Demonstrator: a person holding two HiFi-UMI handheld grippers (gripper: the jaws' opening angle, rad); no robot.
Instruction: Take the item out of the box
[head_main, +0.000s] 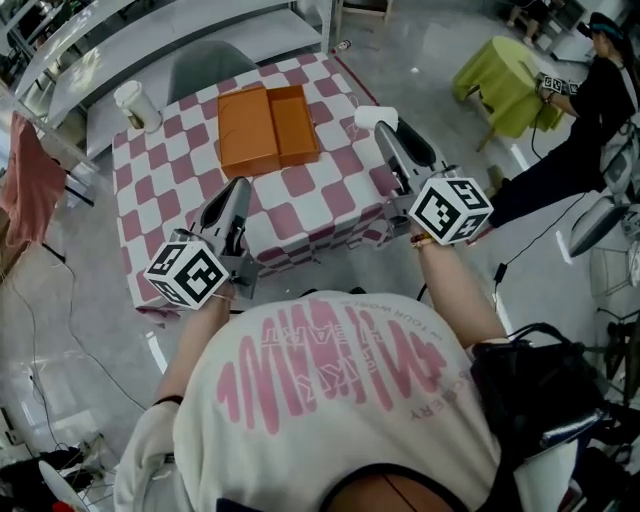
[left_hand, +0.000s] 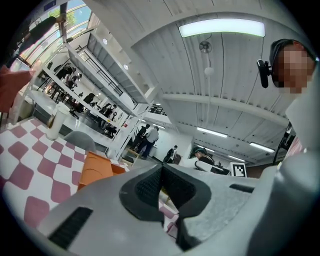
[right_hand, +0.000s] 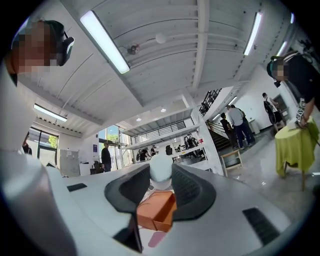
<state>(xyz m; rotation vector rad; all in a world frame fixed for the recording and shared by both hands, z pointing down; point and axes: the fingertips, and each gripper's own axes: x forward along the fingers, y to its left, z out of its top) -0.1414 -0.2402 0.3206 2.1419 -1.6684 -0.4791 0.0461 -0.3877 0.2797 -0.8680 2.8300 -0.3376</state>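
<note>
An open orange box (head_main: 267, 128) lies on the checked table (head_main: 330, 195), its two shallow halves side by side. My right gripper (head_main: 385, 125) hovers over the table's right edge, just right of the box, shut on a white rounded item (head_main: 375, 118). In the right gripper view that white item (right_hand: 161, 167) sits pinched between the pads, with the orange box (right_hand: 156, 210) below and beyond it. My left gripper (head_main: 238, 188) hangs over the near left part of the table, short of the box. Its pads (left_hand: 150, 187) meet at the tips with nothing between them, and the box (left_hand: 95, 169) lies ahead to the left.
A white lidded cup (head_main: 135, 105) stands at the table's far left corner. A grey chair (head_main: 210, 65) sits behind the table. To the right a person (head_main: 600, 90) stands by a small green-covered table (head_main: 505, 80). Cables trail on the floor at left.
</note>
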